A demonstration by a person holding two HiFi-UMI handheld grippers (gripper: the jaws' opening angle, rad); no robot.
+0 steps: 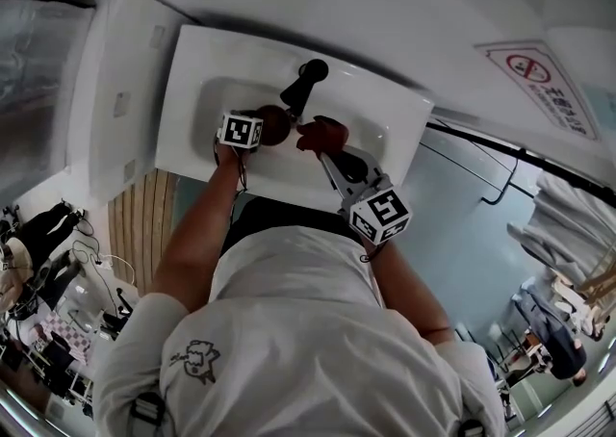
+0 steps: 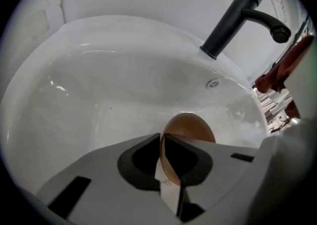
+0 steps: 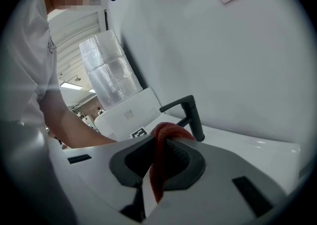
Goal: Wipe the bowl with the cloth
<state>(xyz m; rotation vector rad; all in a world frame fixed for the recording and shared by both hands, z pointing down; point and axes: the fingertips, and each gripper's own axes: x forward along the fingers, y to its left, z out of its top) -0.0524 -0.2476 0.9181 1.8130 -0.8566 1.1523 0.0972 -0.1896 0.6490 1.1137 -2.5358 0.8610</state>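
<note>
A small brown bowl (image 2: 188,128) is held over the white sink basin (image 2: 99,100), with my left gripper (image 2: 162,143) shut on its rim. In the head view the bowl (image 1: 275,124) sits just right of the left gripper (image 1: 258,128) and under the tap. A red cloth (image 3: 160,162) is pinched in my right gripper (image 3: 159,143), bunched above the jaws and hanging down between them. From the head, the cloth (image 1: 320,134) hangs at the right gripper (image 1: 327,148), close to the right of the bowl; whether they touch I cannot tell.
A black tap (image 1: 304,85) stands at the back of the sink (image 1: 207,64), over the bowl. A white box (image 1: 120,98) is mounted left of the sink. A no-smoking sign (image 1: 537,77) is on the wall at right.
</note>
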